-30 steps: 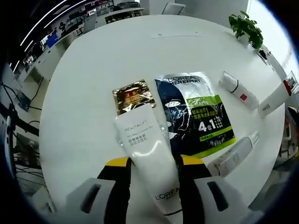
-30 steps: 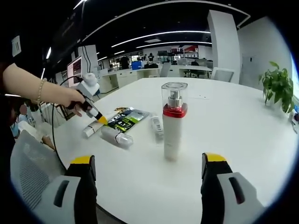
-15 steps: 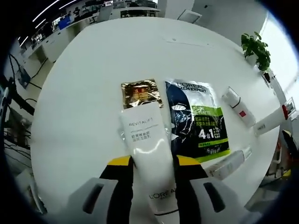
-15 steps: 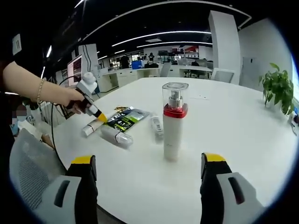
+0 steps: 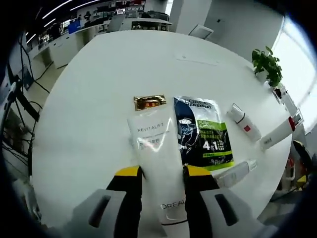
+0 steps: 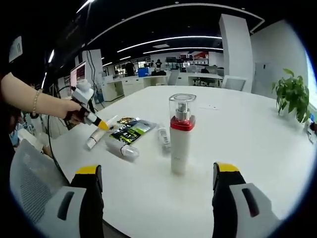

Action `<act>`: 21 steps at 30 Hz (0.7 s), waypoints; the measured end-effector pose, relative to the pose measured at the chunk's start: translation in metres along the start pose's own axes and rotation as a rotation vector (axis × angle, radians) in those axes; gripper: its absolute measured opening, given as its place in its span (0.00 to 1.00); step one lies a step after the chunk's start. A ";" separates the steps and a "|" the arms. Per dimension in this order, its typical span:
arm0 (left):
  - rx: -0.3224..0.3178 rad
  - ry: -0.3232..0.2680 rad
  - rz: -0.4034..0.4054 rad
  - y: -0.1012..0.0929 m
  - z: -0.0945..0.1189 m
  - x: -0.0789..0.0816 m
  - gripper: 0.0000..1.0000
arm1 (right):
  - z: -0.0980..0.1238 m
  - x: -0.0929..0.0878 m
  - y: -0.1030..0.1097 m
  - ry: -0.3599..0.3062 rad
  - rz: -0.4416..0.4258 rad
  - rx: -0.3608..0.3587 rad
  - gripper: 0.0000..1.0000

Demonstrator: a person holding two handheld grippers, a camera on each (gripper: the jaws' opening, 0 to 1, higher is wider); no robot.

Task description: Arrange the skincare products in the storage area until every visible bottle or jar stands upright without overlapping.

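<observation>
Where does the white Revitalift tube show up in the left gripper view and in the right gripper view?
Left gripper view: the white Revitalift tube is bottom centre, between the left gripper jaws.
Right gripper view: the tube is at left, held by that gripper above the table edge.
Shared landmark: the dark-and-green sachet beside the tube.

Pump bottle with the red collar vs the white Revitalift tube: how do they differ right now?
Pose: the pump bottle stands upright on the white table; the Revitalift tube is tilted, its end lifted.
Grip: the tube sits between the left tongs; the bottle stands free ahead of the open right tongs.
Look: the bottle has a clear cap and red collar; the tube is flat and plain white with print.
Shared: both have white bodies.
</observation>
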State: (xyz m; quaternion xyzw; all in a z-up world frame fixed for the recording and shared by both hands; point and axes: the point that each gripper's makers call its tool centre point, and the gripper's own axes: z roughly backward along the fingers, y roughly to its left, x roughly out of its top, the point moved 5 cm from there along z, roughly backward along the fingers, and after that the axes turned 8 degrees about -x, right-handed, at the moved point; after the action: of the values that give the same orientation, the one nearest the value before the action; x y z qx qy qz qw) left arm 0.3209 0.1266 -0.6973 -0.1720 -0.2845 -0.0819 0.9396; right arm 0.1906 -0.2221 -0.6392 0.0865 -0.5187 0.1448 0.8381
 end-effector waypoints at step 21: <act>-0.067 -0.208 -0.217 -0.043 0.047 0.004 0.29 | 0.018 0.020 0.013 -0.072 0.000 0.022 0.91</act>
State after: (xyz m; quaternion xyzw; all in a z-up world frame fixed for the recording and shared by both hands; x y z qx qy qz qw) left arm 0.2897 0.1038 -0.6465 -0.1791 -0.3945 -0.1740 0.8843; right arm 0.1794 -0.2118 -0.6133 0.1007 -0.5468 0.1473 0.8180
